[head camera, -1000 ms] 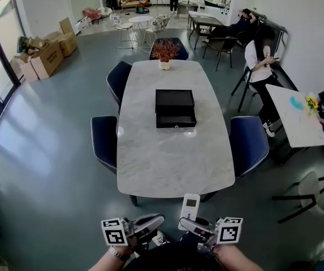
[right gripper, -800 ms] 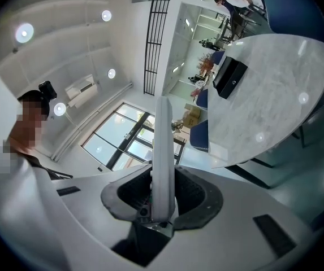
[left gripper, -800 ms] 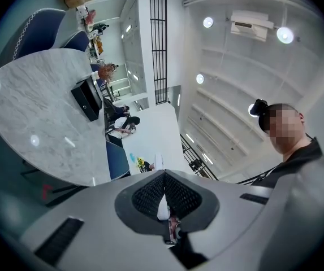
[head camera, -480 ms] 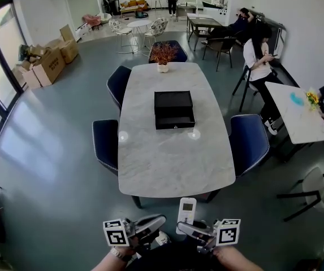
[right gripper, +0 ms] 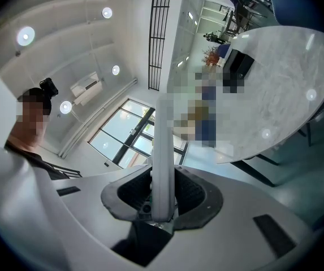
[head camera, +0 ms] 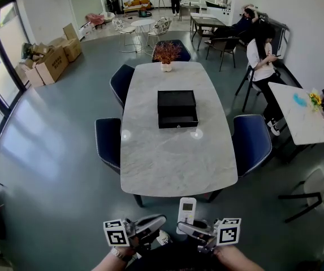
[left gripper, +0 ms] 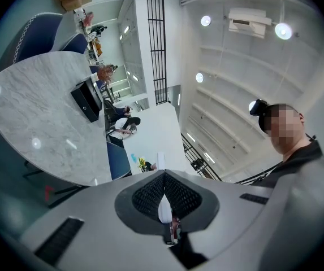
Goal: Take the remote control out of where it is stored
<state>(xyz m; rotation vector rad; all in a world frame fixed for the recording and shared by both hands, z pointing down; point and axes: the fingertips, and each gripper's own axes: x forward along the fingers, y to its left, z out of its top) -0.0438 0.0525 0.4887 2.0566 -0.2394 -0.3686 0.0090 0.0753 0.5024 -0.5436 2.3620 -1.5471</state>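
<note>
A white remote control (head camera: 186, 212) stands upright in my right gripper (head camera: 185, 226), which is shut on its lower end, low in the head view and off the near end of the marble table (head camera: 173, 162). In the right gripper view the remote (right gripper: 163, 151) rises as a long white bar from between the dark pads (right gripper: 193, 193). My left gripper (head camera: 150, 223) hangs beside it, shut and holding nothing; its pads (left gripper: 145, 193) meet in the left gripper view. A black drawer box (head camera: 177, 109) sits on the middle of the table, far from both grippers.
Dark blue chairs (head camera: 108, 143) (head camera: 252, 143) flank the table, and a potted plant (head camera: 166, 54) stands at its far end. People sit by a white side table (head camera: 297, 114) on the right. Cardboard boxes (head camera: 51, 61) lie at far left.
The head view has shifted slightly, so the table sits a little to the right. Both grippers stay low in the frame, with the remote still in the right one.
</note>
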